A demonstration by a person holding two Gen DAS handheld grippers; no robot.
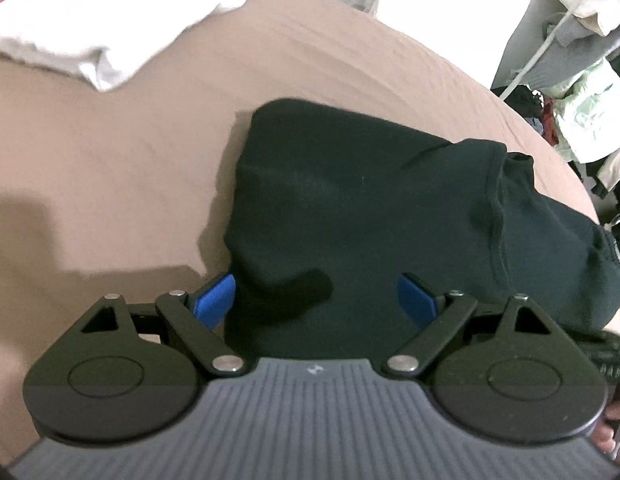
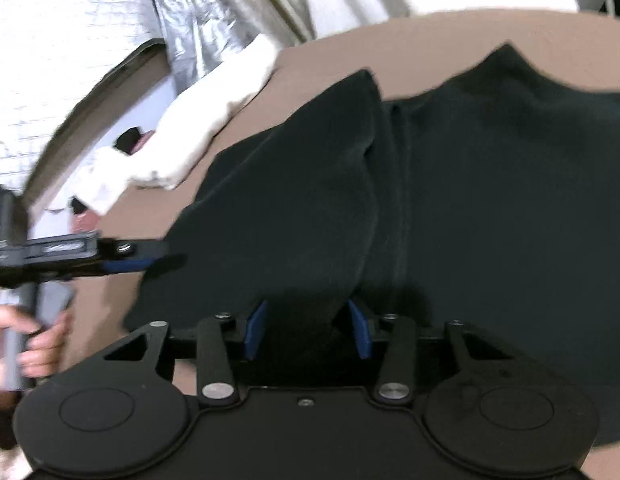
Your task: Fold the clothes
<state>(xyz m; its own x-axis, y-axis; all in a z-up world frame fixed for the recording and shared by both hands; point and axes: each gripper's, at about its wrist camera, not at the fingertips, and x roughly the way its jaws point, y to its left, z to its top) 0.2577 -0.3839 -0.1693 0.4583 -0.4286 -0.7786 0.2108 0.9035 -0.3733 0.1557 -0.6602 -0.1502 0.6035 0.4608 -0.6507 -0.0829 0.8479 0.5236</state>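
A dark garment [image 1: 349, 208] is laid partly folded on the tan bed sheet [image 1: 110, 168], centre to right of frame. The left gripper [image 1: 314, 300] is held wide apart over its near edge, nothing pinched, probably to take a fresh hold. The right gripper [image 2: 308, 330] is half spread around a raised fold, pads apparently not pressing. White cloth [image 1: 70, 40] is bunched upper left.
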